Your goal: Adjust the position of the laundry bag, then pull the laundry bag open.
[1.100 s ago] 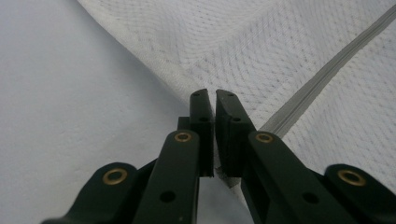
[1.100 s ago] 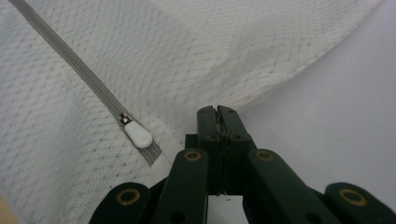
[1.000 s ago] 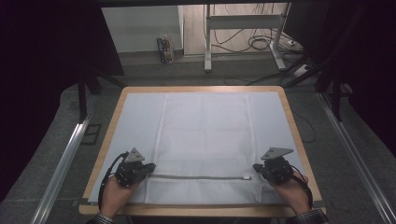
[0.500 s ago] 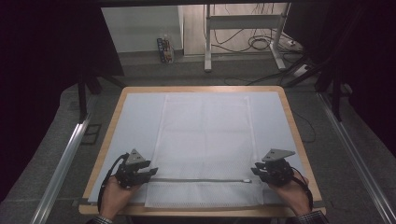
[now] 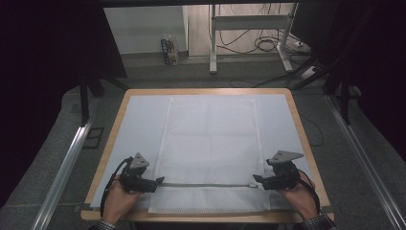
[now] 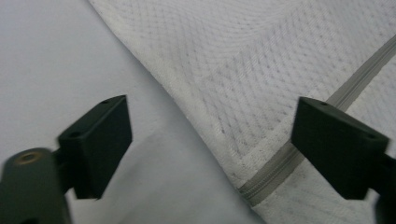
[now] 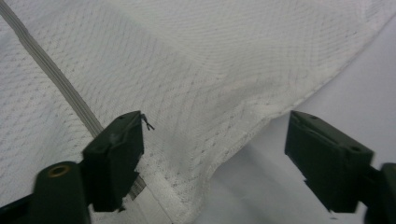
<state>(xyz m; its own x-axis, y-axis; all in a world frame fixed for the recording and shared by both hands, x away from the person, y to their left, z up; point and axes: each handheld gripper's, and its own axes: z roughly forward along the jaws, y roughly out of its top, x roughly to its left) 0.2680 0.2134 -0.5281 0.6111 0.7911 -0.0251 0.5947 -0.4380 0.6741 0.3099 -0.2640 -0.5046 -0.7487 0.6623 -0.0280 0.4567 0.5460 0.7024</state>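
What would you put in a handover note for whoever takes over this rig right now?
Left gripper: open, jaws just opened, at the left end of the zipper; the mesh edge lies between the jaws, unpressed.
Right gripper: open, jaws just opened, at the zipper's right end; mesh edge between the jaws, not gripped.
Mesh laundry bag: spread flat on the white sheet covering the table, zipper running across its near end.
Done: bag laid out and let go.
Left: cannot tell from here; probably draw both grippers back, or smooth or fold the bag.

no readable text, labels, brands, numbers or signs anywhere
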